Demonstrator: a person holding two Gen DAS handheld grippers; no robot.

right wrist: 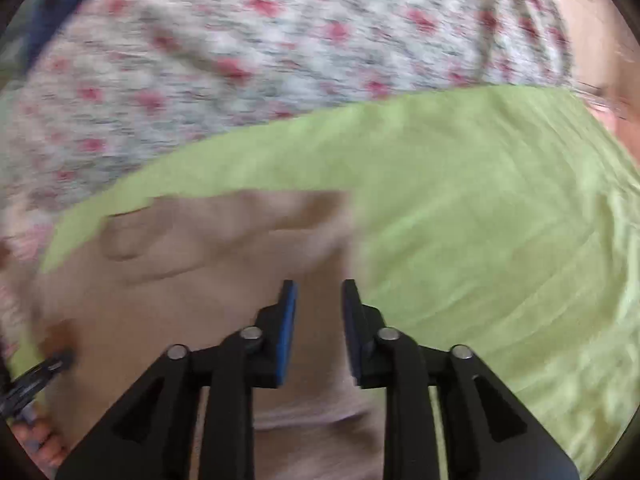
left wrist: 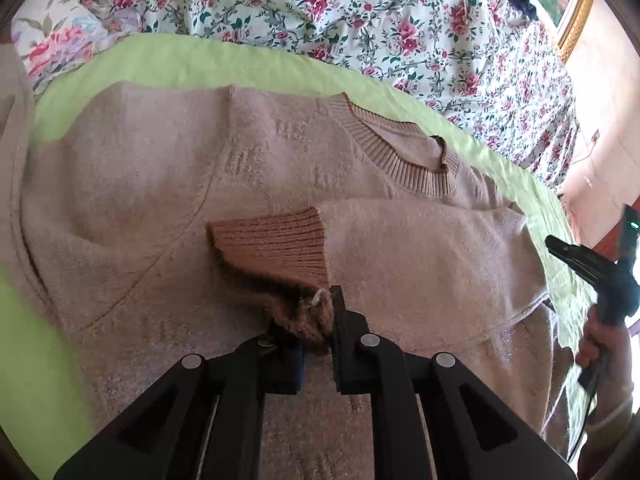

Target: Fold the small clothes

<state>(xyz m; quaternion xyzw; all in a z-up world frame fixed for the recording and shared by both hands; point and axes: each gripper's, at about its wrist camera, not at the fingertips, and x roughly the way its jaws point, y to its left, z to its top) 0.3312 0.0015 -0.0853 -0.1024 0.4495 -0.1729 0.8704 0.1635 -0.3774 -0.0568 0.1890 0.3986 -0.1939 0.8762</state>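
Observation:
A pale pink-beige knit sweater (left wrist: 132, 184) lies flat on a green cloth (left wrist: 168, 60), its ribbed collar (left wrist: 404, 148) toward the far right. One sleeve (left wrist: 420, 240) is folded across the body. My left gripper (left wrist: 310, 320) is shut on that sleeve's ribbed brown cuff (left wrist: 272, 244), held just above the sweater's chest. My right gripper (right wrist: 318, 300) is open and empty, hovering over the sweater's edge (right wrist: 200, 280) where it meets the green cloth (right wrist: 500, 220); that view is blurred. The right gripper also shows at the far right of the left wrist view (left wrist: 576, 256).
A floral bedsheet (left wrist: 360, 12) lies beyond the green cloth in both views. A gold picture frame (left wrist: 576, 16) hangs on the pink wall at the upper right. The left gripper and hand show at the lower left of the right wrist view (right wrist: 36, 380).

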